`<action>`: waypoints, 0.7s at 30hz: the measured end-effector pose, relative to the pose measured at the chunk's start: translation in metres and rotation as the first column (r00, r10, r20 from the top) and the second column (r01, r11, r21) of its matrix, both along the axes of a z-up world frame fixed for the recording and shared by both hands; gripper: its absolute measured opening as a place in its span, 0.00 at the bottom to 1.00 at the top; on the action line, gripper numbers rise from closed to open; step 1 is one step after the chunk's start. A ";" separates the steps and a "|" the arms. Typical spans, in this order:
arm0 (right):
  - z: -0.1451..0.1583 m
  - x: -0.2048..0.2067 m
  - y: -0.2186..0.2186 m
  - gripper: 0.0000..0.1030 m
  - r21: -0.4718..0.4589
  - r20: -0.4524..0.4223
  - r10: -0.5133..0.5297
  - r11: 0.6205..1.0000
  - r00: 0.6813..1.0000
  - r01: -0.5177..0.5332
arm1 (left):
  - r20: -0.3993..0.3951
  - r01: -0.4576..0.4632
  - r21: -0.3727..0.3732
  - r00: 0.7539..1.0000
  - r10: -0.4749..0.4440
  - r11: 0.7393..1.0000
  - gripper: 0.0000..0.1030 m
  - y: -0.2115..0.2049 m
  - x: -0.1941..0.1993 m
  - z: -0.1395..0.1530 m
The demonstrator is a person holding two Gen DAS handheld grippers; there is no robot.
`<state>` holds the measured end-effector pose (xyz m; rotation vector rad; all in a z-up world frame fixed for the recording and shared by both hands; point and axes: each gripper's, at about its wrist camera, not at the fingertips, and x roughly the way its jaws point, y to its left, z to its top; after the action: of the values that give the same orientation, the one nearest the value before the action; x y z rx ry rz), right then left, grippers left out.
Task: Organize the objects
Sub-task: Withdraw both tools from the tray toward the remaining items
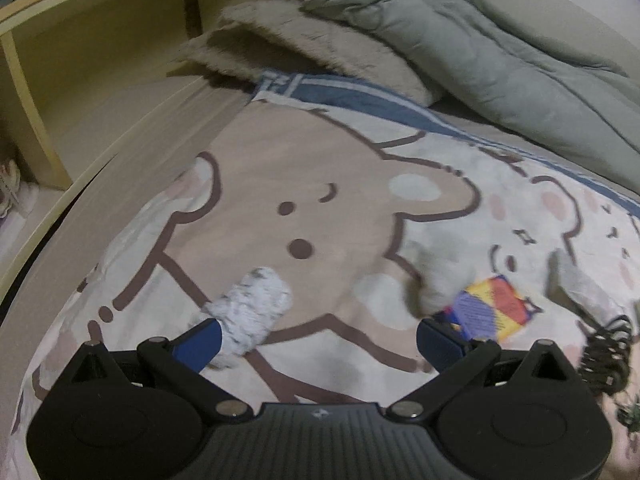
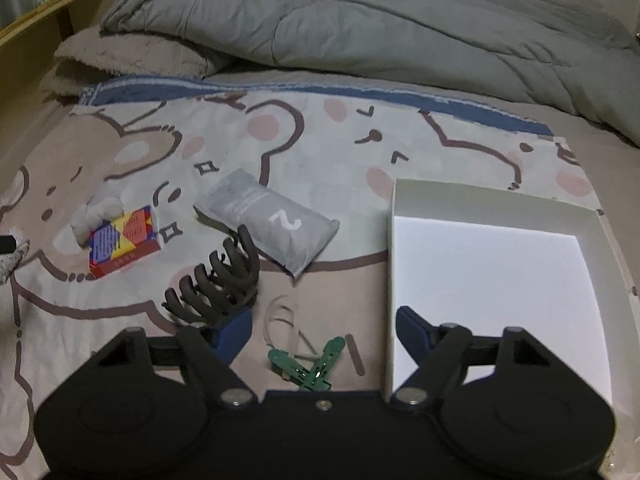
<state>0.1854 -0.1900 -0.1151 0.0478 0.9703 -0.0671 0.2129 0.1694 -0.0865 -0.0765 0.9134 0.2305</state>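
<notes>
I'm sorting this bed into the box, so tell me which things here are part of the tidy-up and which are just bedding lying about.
Part of the job:
white box
grey pouch
colourful small carton
brown claw clip
green clips
speckled fluffy roll
white fluffy item

Just lying about:
grey duvet
beige fleece blanket
bear-print sheet
wooden shelf unit

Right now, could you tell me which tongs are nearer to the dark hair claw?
Right. The right tongs have their left finger touching the hair claw; the left tongs sit farther left, by the fuzzy white roll.
</notes>
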 end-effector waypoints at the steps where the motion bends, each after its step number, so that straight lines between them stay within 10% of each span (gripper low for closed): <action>1: -0.003 0.002 0.000 0.73 0.000 -0.007 0.002 1.000 1.000 -0.002 | -0.004 -0.008 0.005 1.000 0.008 1.000 0.99 0.005 0.002 -0.003; 21: -0.040 0.026 0.019 0.59 -0.012 -0.145 0.093 0.995 0.985 -0.096 | -0.103 -0.080 0.082 0.991 0.088 0.993 0.89 0.067 0.029 -0.043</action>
<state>0.2117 -0.1710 -0.1549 -0.0211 1.1151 0.0076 0.2418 0.2367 -0.1291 -0.0312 1.0073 0.3504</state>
